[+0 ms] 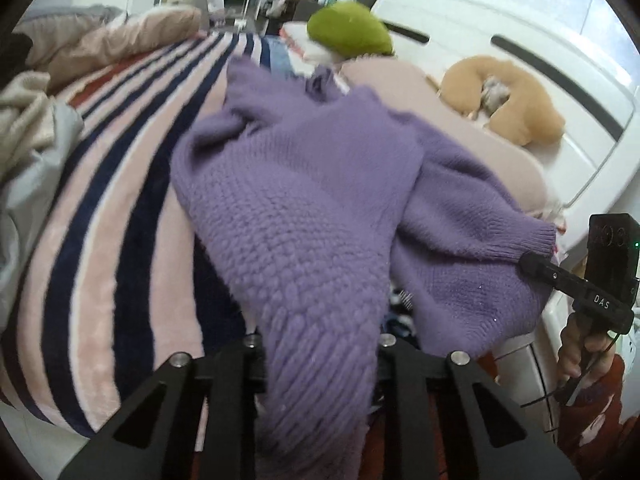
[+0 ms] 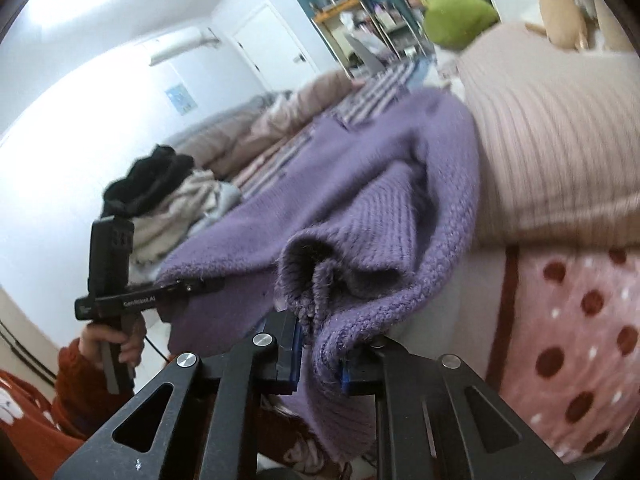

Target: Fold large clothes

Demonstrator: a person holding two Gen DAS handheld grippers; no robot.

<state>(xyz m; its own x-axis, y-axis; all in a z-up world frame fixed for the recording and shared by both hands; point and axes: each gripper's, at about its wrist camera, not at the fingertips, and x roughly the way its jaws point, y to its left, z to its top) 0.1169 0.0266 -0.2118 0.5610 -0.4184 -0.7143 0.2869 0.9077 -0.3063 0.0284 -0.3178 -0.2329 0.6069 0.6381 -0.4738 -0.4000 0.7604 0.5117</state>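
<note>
A purple knit sweater (image 1: 304, 184) lies bunched on a striped blanket (image 1: 120, 208) on the bed. My left gripper (image 1: 320, 360) is shut on the sweater's ribbed edge, which fills the gap between its fingers. My right gripper (image 2: 320, 356) is shut on another ribbed edge of the sweater (image 2: 360, 216), near a cuff. Each gripper shows in the other's view: the right one (image 1: 532, 262) pinches the sweater at the far right, the left one (image 2: 212, 286) pinches it at the left. The fabric sags between them.
A beige ribbed pillow (image 2: 560, 140), a green plush (image 1: 348, 28) and a tan neck pillow (image 1: 516, 100) lie by the white headboard (image 1: 520, 40). Piled clothes (image 2: 176, 204) sit at the bed's far side. A dotted pink cover (image 2: 568, 340) hangs at the bed edge.
</note>
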